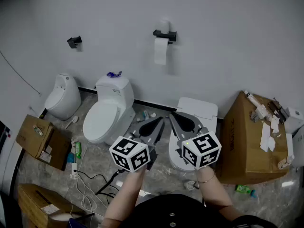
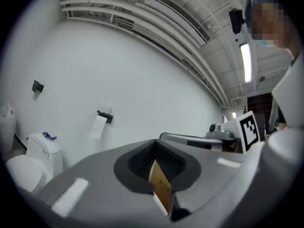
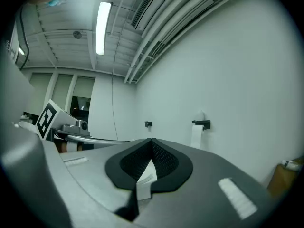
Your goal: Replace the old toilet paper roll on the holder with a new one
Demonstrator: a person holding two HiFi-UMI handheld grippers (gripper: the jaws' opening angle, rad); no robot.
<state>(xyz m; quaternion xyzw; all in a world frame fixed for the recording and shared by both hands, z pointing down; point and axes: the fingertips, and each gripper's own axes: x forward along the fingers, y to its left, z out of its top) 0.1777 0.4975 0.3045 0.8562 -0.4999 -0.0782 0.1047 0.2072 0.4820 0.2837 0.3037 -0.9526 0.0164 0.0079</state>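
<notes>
Grey plastic leads the frame: two claws, the left claw (image 1: pixel 159 121) and the right claw (image 1: pixel 175 116), each pressed together and held level side by side. Below them three white ceramic fixtures (image 1: pixel 107 114) line the wall's foot. Three cardboard boxes (image 1: pixel 248 136) stand at the floor's edges, the right one topped with paper scraps (image 1: pixel 268 127). Cables (image 1: pixel 88 182) litter the floor on the left. High on the bare wall, well apart from both claws, one toilet paper roll (image 1: pixel 161 50) hangs from a black holder (image 1: pixel 165 34); a second holder (image 1: pixel 74 42) sits farther left.
</notes>
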